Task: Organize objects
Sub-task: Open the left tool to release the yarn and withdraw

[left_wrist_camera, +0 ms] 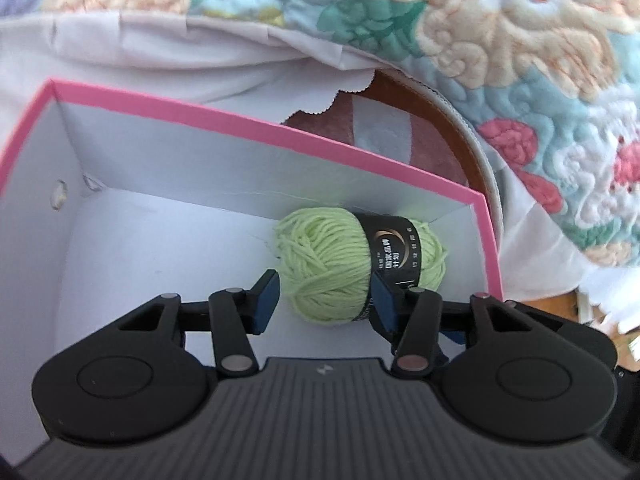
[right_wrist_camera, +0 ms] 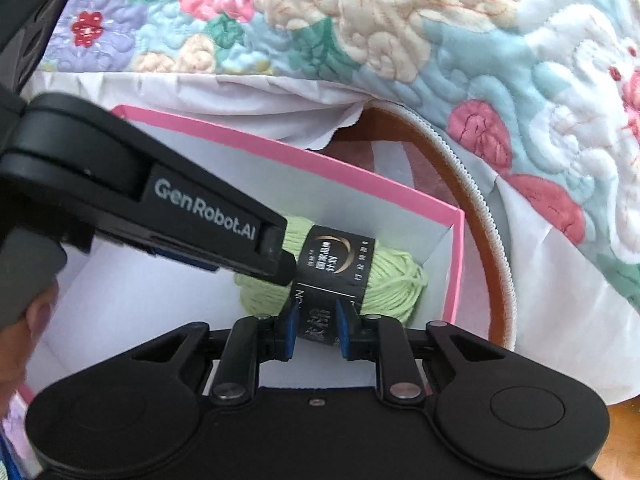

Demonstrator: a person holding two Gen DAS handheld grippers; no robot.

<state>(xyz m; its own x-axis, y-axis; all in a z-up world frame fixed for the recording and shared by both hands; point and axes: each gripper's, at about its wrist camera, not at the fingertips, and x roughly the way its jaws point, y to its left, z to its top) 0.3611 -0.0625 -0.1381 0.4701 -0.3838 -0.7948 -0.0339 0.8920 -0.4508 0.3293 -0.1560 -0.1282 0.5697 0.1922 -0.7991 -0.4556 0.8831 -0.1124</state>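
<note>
In the left wrist view, a green yarn ball with a black label lies in the far right corner of the pink-rimmed box, and the left gripper stands parted around its near side, the pads not clearly pressing it. In the right wrist view, the right gripper is drawn nearly together in front of the yarn's label; whether its pads pinch the label cannot be told, and the left gripper crosses in from the left above the yarn.

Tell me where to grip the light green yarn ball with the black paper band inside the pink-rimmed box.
Grip the light green yarn ball across its banded middle, from above: it lies on its side in the pink-rimmed box's corner, and the walls block side approaches.
</note>
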